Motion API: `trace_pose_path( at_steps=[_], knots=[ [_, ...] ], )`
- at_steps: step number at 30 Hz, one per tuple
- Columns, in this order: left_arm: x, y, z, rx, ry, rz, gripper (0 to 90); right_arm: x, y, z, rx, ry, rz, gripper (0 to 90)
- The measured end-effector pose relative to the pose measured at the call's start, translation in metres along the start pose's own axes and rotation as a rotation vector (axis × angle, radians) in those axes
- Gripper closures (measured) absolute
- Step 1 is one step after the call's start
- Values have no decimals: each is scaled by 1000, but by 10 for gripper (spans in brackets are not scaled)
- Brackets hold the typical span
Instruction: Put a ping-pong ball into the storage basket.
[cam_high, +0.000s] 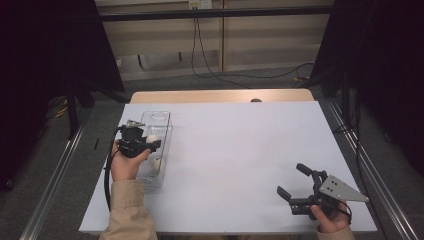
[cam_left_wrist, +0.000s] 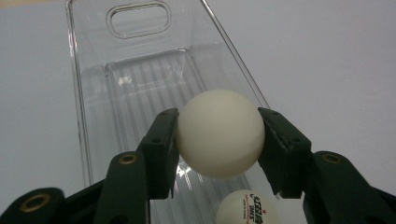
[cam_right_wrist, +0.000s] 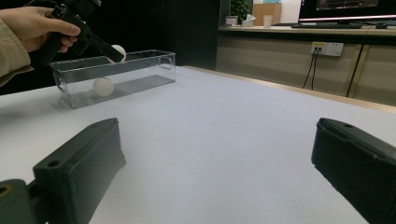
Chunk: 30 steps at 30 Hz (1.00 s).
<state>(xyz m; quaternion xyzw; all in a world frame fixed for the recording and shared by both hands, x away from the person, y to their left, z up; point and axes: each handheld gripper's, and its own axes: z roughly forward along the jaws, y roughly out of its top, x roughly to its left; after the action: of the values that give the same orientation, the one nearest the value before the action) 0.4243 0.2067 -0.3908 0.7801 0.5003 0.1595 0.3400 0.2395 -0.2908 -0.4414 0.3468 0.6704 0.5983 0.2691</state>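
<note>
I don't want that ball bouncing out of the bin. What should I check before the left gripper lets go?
1. Left gripper shut on the held ball: ok.
2. Ball above the clear bin, inside its walls: ok in the left gripper view.
3. Ball low enough for a soft drop: not ok, it sits about at the rim in the right gripper view.
4. Landing spot free: cannot tell; a second ball lies just below.
5. Right gripper open and well away from the bin: ok.
</note>
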Motion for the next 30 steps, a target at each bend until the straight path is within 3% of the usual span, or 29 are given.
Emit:
trace_pose_path(
  at_steps=[21, 30],
  knots=[
    [2, -2, 2, 8, 11, -9, 505, 0, 0, 0, 0, 0, -2, 12],
    [2, -1, 1, 9, 21, -11, 448, -1, 0, 0, -1, 0, -2, 11]
  ],
)
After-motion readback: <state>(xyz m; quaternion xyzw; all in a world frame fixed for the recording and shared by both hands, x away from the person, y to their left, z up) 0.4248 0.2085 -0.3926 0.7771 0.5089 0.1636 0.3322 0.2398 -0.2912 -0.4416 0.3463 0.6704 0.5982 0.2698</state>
